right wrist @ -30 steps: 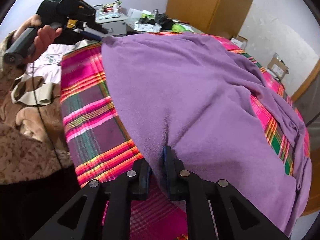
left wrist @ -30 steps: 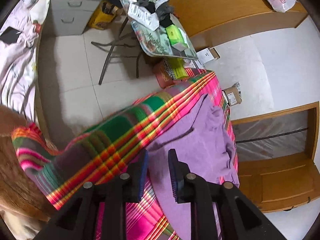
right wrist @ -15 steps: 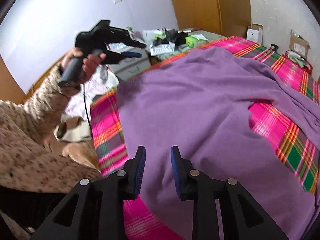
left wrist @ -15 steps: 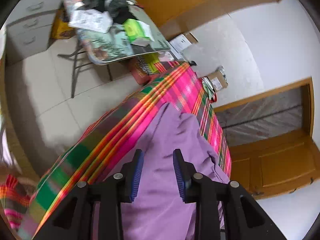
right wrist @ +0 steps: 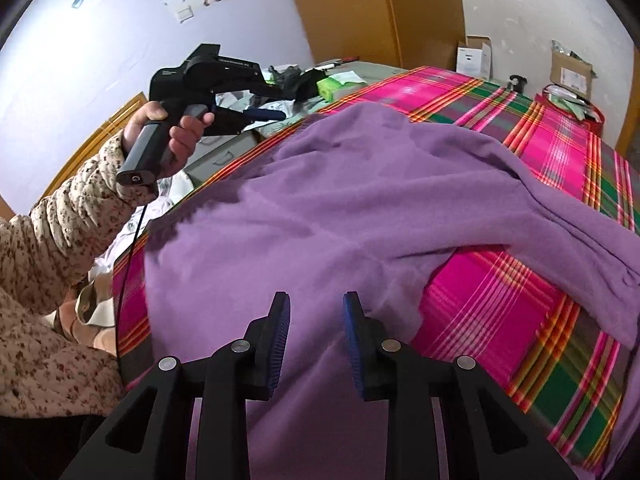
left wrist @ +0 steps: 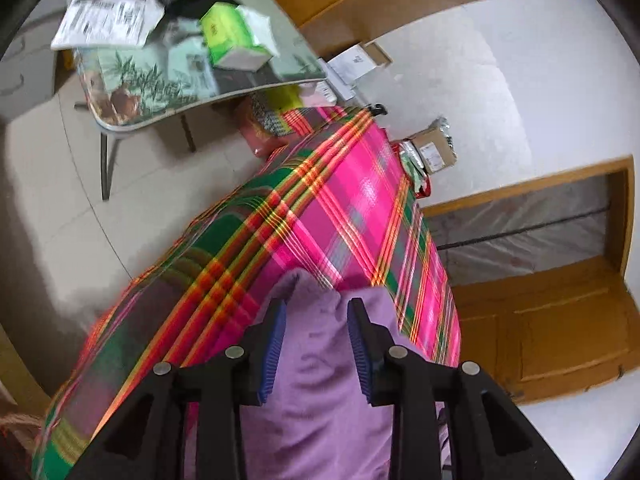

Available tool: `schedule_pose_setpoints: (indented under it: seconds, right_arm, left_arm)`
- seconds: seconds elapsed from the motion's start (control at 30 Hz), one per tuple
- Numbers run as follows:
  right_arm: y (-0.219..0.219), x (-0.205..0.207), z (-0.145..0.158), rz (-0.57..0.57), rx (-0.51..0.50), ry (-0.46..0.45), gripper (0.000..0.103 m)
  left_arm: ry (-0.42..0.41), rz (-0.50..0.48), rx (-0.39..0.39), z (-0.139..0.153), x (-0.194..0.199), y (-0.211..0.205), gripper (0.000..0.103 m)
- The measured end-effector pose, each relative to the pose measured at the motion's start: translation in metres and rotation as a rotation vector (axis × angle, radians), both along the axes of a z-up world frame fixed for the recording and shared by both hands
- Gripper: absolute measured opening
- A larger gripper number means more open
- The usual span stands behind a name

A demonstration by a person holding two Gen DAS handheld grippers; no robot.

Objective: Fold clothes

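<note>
While the left wrist view shows only a corner of the purple garment point(left wrist: 320, 360) between the wide-parted left tongs point(left wrist: 316, 320), with the cluttered folding worktop point(left wrist: 168, 80) beyond the plaid bedspread point(left wrist: 340, 208), the right wrist view shows the garment spread across that bedspread, a sleeve trailing to the right. There the left tongs point(right wrist: 276, 114), gripped by the left hand point(right wrist: 176, 140), hover clear above the garment's far-left edge, and the right tongs point(right wrist: 316, 312) gape over its near part, holding nothing.

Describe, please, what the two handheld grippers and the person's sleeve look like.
Both grippers, left gripper and right gripper, are matte black with silver bolts and ribbed blue pads. A thin black cable hangs from the left handle; the sleeve is beige, brown-speckled fleece.
</note>
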State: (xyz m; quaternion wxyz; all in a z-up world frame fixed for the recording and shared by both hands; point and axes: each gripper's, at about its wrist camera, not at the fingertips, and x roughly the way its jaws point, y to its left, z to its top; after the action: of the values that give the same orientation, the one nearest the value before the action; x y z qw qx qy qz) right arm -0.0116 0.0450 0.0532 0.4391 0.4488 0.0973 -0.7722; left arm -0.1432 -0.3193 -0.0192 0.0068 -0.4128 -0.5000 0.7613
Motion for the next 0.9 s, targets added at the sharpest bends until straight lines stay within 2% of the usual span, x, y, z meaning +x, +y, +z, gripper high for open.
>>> schedule_pose_setpoints:
  seconds: [0.13, 0.37, 0.63, 0.8, 0.9]
  right_arm:
    - [0.0, -0.012, -0.008, -0.013, 0.0, -0.02, 0.028]
    - [-0.002, -0.021, -0.016, -0.015, -0.002, -0.036, 0.028]
    - [-0.001, -0.023, -0.019, -0.024, -0.001, -0.042, 0.028]
    - [0.0, -0.024, -0.02, -0.035, 0.002, -0.044, 0.028]
    - [0.0, -0.023, -0.02, -0.033, 0.002, -0.042, 0.028]
  left_arm:
    - [-0.019, -0.023, -0.01, -0.008, -0.013, 0.004, 0.032]
    - [-0.035, -0.026, 0.021, -0.02, -0.023, 0.004, 0.032]
    - [-0.001, -0.116, 0.022, -0.01, -0.029, 0.02, 0.032]
    - [-0.034, -0.129, 0.02, -0.012, -0.029, 0.025, 0.032]
    - [-0.015, -0.136, 0.024, -0.011, -0.025, 0.026, 0.032]
